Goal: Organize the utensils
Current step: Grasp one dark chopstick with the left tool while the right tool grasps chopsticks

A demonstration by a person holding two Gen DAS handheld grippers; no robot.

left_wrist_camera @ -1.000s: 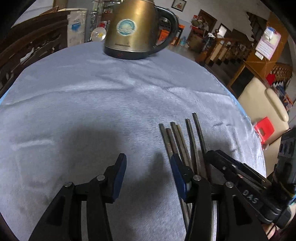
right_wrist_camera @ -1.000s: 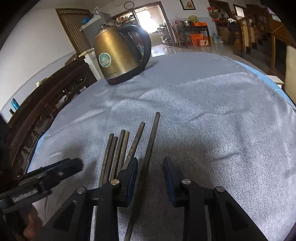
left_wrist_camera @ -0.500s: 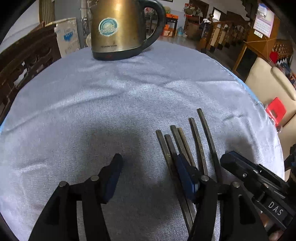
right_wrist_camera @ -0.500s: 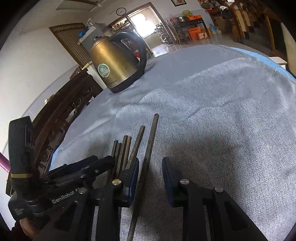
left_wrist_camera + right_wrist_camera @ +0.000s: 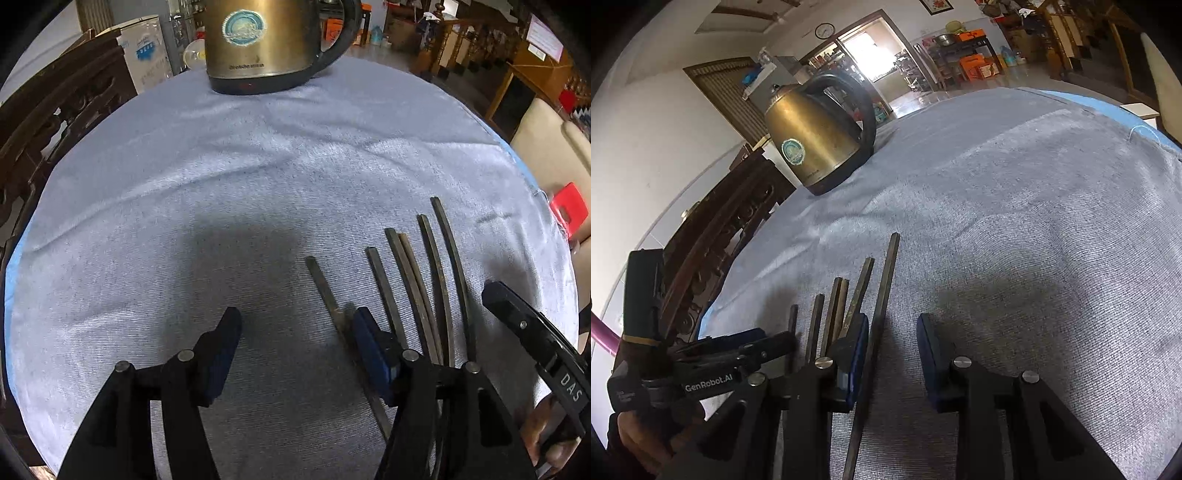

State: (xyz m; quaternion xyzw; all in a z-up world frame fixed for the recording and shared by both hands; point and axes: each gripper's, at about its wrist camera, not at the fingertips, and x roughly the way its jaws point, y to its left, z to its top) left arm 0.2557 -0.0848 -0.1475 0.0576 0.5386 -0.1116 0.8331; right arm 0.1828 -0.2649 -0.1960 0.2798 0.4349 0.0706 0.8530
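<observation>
Lying side by side on the grey cloth of the surface (image 5: 258,177), six dark chopsticks (image 5: 417,288) are fanning out with their far ends pointing toward the brass kettle (image 5: 258,40), which is standing upright well beyond them at the far edge; the leftmost chopstick (image 5: 325,291) is sitting a little apart from the other five, likely because it is being teased out of the row.

The left gripper (image 5: 295,347) is hanging over the near ends with its jaws standing wide and holding nothing; its right-hand pad is sitting just beside that leftmost chopstick, which is crossing just inside the gap, while the other pad is resting over bare cloth, farther from the row.

The right gripper (image 5: 892,354) is working at the opposite side of the row, its jaws partly open and straddling the longest, outermost chopstick (image 5: 882,306); the pads are not pressing on it, so nothing is gripped there either. Each tool is seemingly bracketing one outer stick so that the spread can be squared into a tidy bundle; the kettle is well clear of this.
</observation>
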